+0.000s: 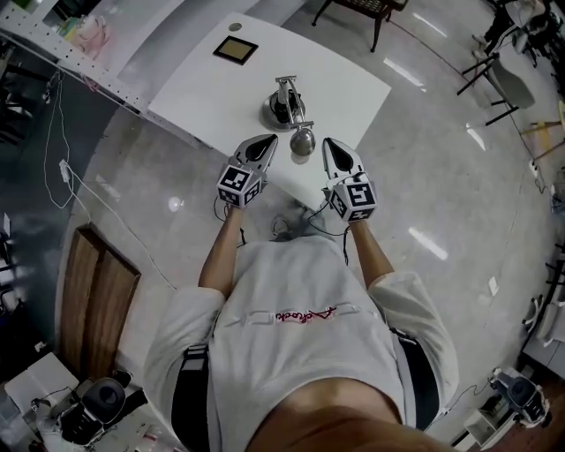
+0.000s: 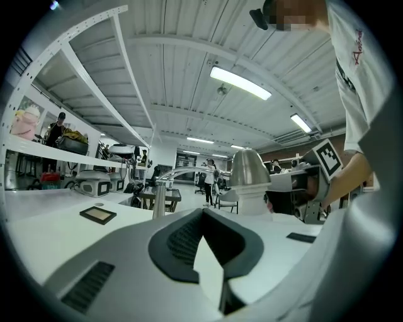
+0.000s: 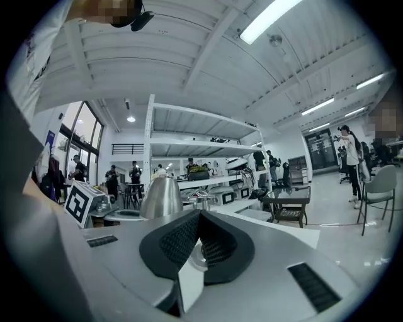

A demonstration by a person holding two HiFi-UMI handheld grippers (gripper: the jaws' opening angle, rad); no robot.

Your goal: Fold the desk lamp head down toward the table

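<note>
A silver desk lamp stands on the white table (image 1: pixel 203 97), its round base (image 1: pixel 282 108) behind and its bell-shaped head (image 1: pixel 303 141) near the front edge. My left gripper (image 1: pixel 271 139) is just left of the head and my right gripper (image 1: pixel 327 142) just right of it; both are shut and hold nothing. In the left gripper view the head (image 2: pixel 248 168) hangs dome up from a curved arm (image 2: pixel 182 172), ahead and right of the shut left gripper (image 2: pixel 203 211). In the right gripper view the head (image 3: pixel 160 197) is ahead and left of the shut right gripper (image 3: pixel 199 212).
A black square pad with a tan centre (image 1: pixel 236 50) lies at the table's far side. White shelving (image 1: pixel 53 44) runs along the left, a dark chair (image 1: pixel 371 11) stands beyond the table, and a wooden board (image 1: pixel 99 291) lies on the floor at my left.
</note>
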